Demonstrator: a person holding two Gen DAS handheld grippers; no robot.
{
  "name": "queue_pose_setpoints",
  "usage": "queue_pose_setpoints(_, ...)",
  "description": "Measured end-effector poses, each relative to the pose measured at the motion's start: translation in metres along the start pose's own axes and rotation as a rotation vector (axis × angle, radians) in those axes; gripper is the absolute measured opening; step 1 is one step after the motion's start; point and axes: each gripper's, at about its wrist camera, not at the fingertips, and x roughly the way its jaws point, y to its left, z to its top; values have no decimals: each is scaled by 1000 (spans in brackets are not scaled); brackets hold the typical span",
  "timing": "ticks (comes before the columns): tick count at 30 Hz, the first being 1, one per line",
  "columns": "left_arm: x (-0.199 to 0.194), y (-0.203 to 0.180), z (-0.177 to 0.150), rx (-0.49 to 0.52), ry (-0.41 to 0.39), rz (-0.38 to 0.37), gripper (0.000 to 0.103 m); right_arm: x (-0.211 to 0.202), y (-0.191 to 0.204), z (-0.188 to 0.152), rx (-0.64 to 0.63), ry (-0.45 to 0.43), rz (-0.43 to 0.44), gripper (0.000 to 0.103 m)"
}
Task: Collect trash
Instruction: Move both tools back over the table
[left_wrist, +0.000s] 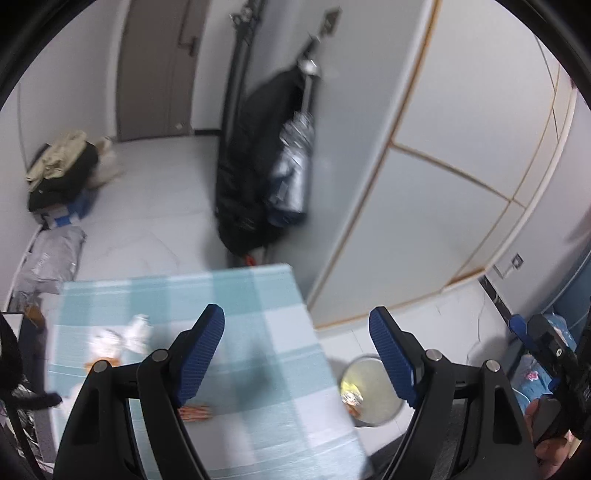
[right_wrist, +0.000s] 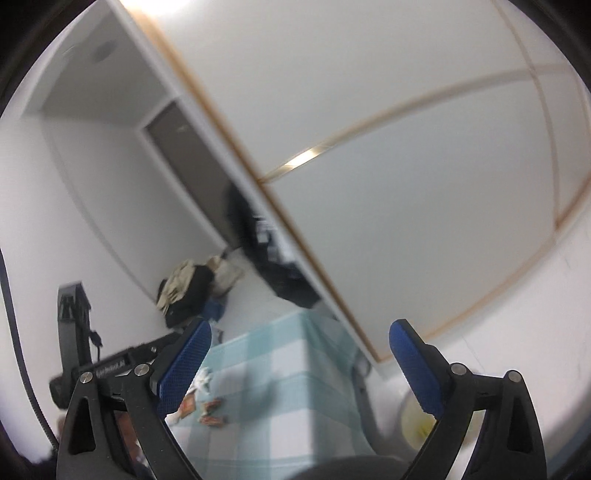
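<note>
Both grippers, left gripper (left_wrist: 297, 332) and right gripper (right_wrist: 299, 345), hover spread and empty above the tabletop (left_wrist: 240, 295); wrappers (left_wrist: 122, 336) near its left edge need pinching next, bin (left_wrist: 369, 391) waiting.

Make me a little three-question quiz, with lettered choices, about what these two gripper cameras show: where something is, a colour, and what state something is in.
1. Where is the trash bin?
A. on the table
B. on the floor beside the table
C. hanging on the wall

2. What colour is the tablecloth?
A. red and black stripes
B. plain yellow
C. light blue and white check

3. How does the left gripper stand?
A. open, nothing between its pads
B. shut on a wrapper
C. shut on a bottle

Answers: 1 B, the round bin sits on the pale floor past the table's edge. 2 C, blue and white squares cover the table in both views. 3 A, its blue pads stand wide apart, with only the table and floor seen between them.
</note>
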Motion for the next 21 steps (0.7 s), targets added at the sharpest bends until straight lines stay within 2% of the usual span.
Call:
queue_pose_setpoints(2,-16,13,4,-6,-33,21,85,5,32,-3,-71,-23,32,98)
queue_pose_setpoints(7,-44,55,-1,-66,-103,64,86,25,83,-16,-130,-15,103,98)
queue_pose_setpoints(12,-56,93,-9,-116,-131,101,91,47,131,-34,-187,19,135,98)
queue_pose_setpoints(17,-59,128,-16,-153,-130,112,93,76,173,-56,-245,48,106,98)
queue_pose_setpoints(21,-55,156,-21,-175,-109,115,93,92,191,-73,-279,82,99,98)
